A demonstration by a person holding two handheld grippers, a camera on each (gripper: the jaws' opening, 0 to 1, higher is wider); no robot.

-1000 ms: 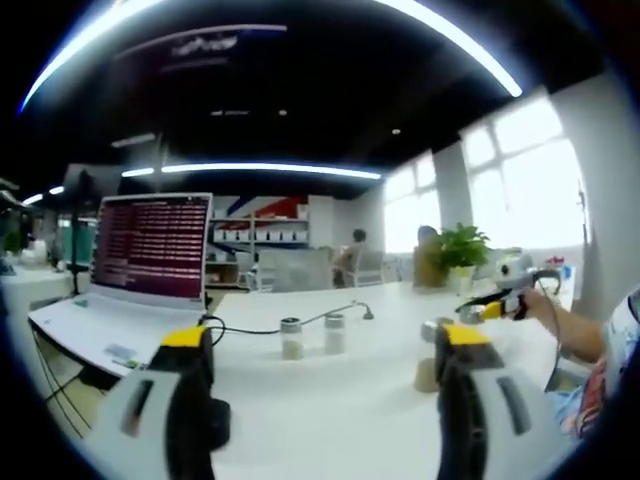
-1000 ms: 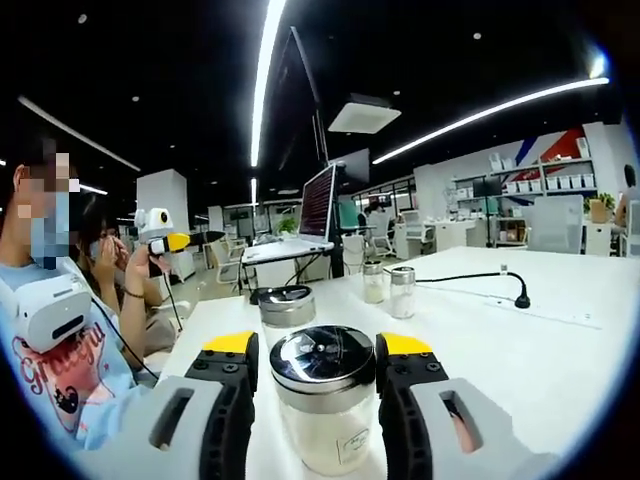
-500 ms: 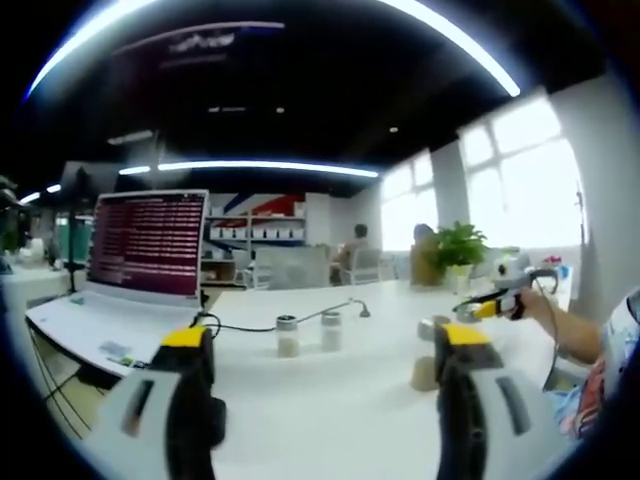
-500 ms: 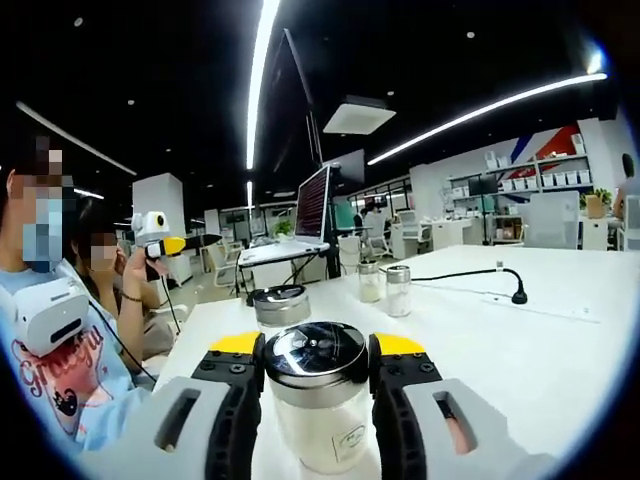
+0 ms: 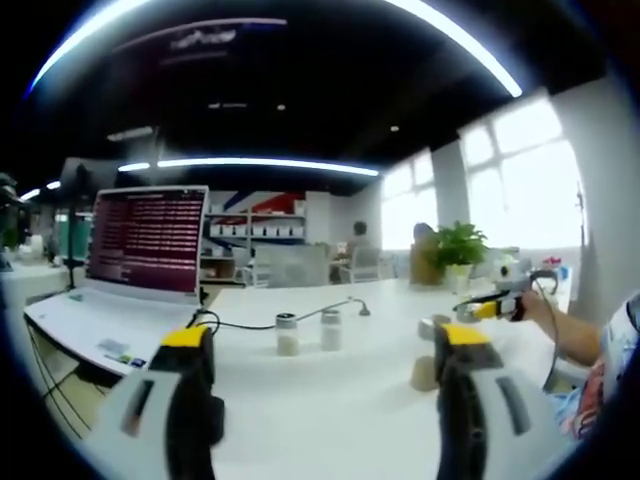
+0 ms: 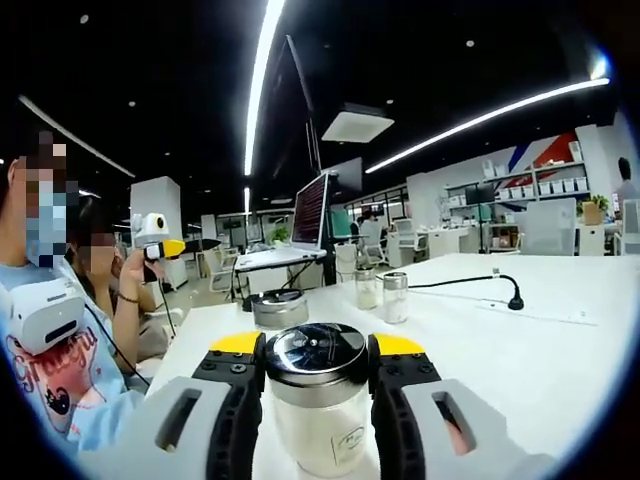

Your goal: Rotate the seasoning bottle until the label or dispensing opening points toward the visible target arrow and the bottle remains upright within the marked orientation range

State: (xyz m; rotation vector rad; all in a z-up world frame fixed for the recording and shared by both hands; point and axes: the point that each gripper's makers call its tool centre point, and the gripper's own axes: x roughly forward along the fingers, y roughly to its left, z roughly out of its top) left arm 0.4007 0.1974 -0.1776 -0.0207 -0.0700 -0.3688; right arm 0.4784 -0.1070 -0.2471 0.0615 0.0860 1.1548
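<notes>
Upright, the seasoning bottle (image 6: 318, 400) stands clamped between the right gripper's (image 6: 318, 350) jaws, both touching its lid.

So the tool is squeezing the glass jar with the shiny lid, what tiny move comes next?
Probably a slow twist of the right tool, keeping it level. Its jaws are shut on the clear glass seasoning jar with the shiny metal lid, which stands upright on the white table. I see no target arrow, so turn just a little.
</notes>
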